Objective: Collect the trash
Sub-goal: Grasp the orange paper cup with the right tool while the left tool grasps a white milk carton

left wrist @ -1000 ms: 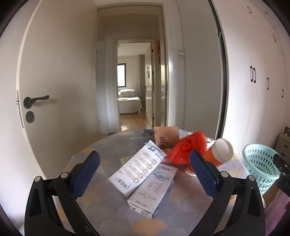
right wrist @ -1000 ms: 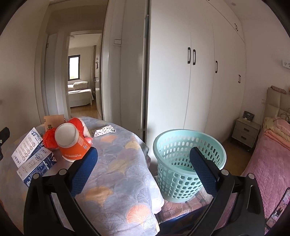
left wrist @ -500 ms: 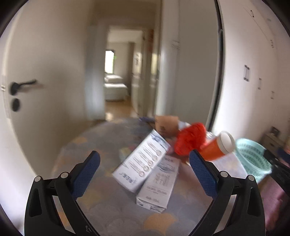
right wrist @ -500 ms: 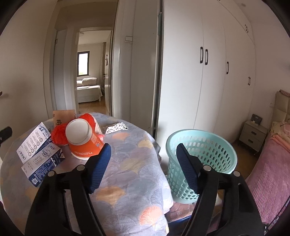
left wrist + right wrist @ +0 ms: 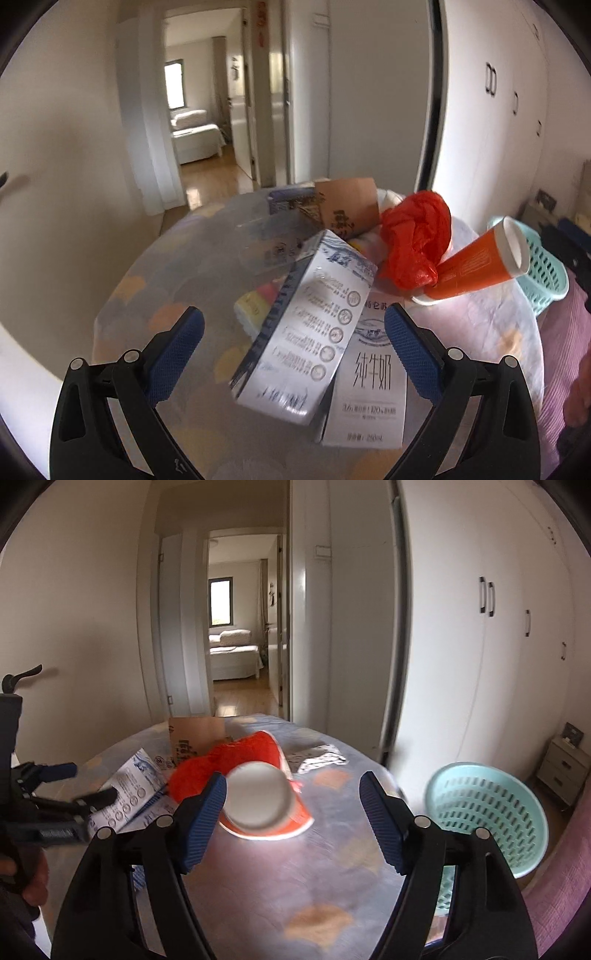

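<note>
Left claw (image 5: pixel 293 341) spread wide, fingers apart, nothing between the pads, and right in front of it sit two milk cartons on the tabletop (image 5: pixel 155 280), which wears a pale cloth printed with fan shapes. The nearer milk carton (image 5: pixel 306 332) lies tilted on top, white with a dark blue side and a column of round grey emblems down its face; the second milk carton (image 5: pixel 369 384) lies flat beneath it, white with black Chinese characters. Just behind them, a crumpled red plastic bag (image 5: pixel 415 240) bunches against an orange paper cup (image 5: pixel 476 262), tipped over with its white bottom facing right. A brown paper cup sleeve (image 5: pixel 347 206) stands at the back of the pile. Over to the right claw (image 5: pixel 291 821), also gaping, pads apart, the orange cup just ahead of them with its blurred white base showing. Off the tabletop's right edge, down on the floor, stands the mint-green laundry-style basket (image 5: pixel 487 812), slotted walls.
</note>
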A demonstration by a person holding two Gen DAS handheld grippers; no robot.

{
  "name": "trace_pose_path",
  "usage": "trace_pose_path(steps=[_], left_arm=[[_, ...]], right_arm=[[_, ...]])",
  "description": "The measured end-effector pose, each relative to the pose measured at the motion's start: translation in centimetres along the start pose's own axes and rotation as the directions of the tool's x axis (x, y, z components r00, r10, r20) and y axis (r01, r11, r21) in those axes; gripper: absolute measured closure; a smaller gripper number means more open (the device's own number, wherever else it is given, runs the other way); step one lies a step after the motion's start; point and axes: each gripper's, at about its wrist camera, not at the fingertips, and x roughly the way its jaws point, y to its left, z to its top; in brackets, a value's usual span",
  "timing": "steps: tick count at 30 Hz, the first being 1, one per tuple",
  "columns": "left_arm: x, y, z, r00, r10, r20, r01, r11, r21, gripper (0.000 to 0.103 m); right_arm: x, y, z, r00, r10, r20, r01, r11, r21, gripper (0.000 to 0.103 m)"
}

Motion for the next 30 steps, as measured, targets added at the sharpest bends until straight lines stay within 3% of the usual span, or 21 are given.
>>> trace_pose_path(steps=[4,8,11,18,23,25,26,28,30], left_arm=[[2.1,-0.7,0.1,0.997,0.035,-0.065,-0.032,0.998,0.052,0.009],[3.7,-0.9,-0.1,0.992,0.020,-0.124,-0.013,0.998,0.058,0.012],[4.8,-0.5,-0.3,0.986,0.035,-0.164,-0.027,0.998,0.048,0.018],[5.0,1.0,-0.6,0.985,-0.038,-0.167,0.031,0.998,-0.048,0.028],[4.6,2.0,-0.8,0.986,-0.053,-0.159,0.038,0.995,-0.092,0.033],[4.5,2.3,-0.9,0.986,-0.061,-0.153,0.044,0.993,-0.113,0.034],[4.6,2.4,-1.0,0.987,-0.063,-0.151,0.046,0.992,-0.119,0.034],[4.6,2.5,-1.1,0.987,-0.066,-0.149,0.047,0.991,-0.124,0.034],[4.6,2.4,-1.1,0.987,-0.067,-0.147,0.048,0.991,-0.127,0.036]], right_arm=[[2.4,0.6,0.6,0.998,0.026,-0.050,-0.025,1.000,0.012,0.027],[3.9,0.5,0.6,0.995,0.026,-0.101,-0.025,1.000,0.008,0.028],[4.3,0.3,0.1,0.991,0.040,-0.129,-0.040,0.999,-0.001,0.049],[2.8,-2.1,-1.7,0.979,0.112,-0.171,-0.102,0.993,0.063,0.049],[1.5,-3.2,-4.0,0.965,0.134,-0.224,-0.119,0.990,0.078,0.049],[1.3,-3.4,-4.7,0.953,0.170,-0.251,-0.154,0.984,0.084,0.045],[1.2,-3.7,-4.9,0.948,0.182,-0.260,-0.163,0.982,0.092,0.033],[1.1,-3.9,-5.0,0.952,0.173,-0.251,-0.153,0.984,0.097,0.022],[1.6,-3.6,-4.9,0.951,0.160,-0.265,-0.146,0.987,0.072,0.021]])
